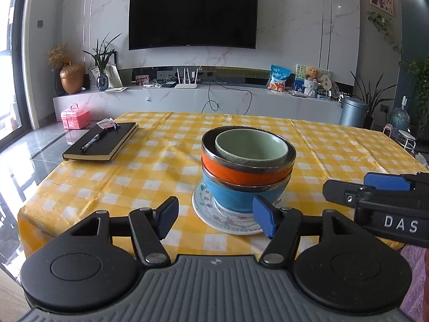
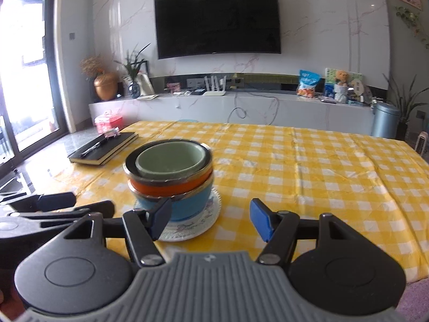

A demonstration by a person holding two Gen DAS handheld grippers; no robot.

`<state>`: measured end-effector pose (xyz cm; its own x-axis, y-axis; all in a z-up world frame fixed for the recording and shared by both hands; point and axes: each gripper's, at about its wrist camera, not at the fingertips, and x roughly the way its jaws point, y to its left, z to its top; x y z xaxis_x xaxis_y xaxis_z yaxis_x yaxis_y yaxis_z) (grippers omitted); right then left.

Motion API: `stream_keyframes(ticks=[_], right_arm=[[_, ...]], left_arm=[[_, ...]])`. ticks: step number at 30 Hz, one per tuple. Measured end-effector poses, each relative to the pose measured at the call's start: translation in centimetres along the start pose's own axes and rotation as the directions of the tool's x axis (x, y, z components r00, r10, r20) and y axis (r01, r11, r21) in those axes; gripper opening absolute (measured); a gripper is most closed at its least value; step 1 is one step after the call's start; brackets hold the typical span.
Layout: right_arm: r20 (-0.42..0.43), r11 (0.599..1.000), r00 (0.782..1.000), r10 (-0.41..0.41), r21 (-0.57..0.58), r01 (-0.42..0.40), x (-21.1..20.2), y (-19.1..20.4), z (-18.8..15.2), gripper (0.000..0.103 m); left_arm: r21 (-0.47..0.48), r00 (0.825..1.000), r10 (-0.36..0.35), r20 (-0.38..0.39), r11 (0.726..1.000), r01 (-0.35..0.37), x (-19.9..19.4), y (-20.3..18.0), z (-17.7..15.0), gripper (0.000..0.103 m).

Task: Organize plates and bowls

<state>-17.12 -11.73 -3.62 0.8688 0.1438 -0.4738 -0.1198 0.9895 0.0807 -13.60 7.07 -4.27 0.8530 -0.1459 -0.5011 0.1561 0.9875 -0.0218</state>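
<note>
Since the yellow-checked tablecloth (image 1: 161,177) bears only 1 floral plate stack (image 1: 211,214) under the nested blue bowl (image 1: 236,198), orange bowl (image 1: 241,173) and green bowl (image 1: 252,147), organizing looks essentially finished, left gripper (image 1: 217,216) and right gripper (image 2: 210,218) both spread apart, holding nothing.

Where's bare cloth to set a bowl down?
Free: the wide stretch of tablecloth right of the bowl stack, and the patch between the stack and the notebook. Crowded: the near edge, where the left gripper and right gripper flank the plate.
</note>
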Motion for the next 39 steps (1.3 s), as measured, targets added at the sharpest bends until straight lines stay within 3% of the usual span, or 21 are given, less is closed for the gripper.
stream_keyframes(ticks=[4, 7, 14, 39], right_arm=[[-0.008, 0.999, 1.000, 0.018, -0.040, -0.018, 0.2, 0.8, -0.5, 0.064], [-0.027, 1.000, 0.999, 0.019, -0.024, -0.020, 0.4, 0.5, -0.7, 0.064], [-0.060, 1.000, 0.998, 0.014, 0.005, -0.014, 0.8, -0.1, -1.2, 0.064], [-0.083, 1.000, 0.996, 0.017, 0.018, -0.015, 1.3, -0.5, -1.4, 0.065]], left_arm=[[0.013, 1.000, 0.010, -0.026, 1.000, -0.010, 0.3, -0.2, -0.2, 0.076], [0.025, 0.999, 0.016, -0.049, 1.000, -0.015, 0.6, -0.3, -0.4, 0.082], [0.031, 0.995, 0.029, -0.092, 0.999, -0.026, 1.1, -0.3, -0.8, 0.084], [0.020, 0.996, 0.048, -0.072, 0.999, -0.046, 1.0, -0.3, -0.4, 0.085]])
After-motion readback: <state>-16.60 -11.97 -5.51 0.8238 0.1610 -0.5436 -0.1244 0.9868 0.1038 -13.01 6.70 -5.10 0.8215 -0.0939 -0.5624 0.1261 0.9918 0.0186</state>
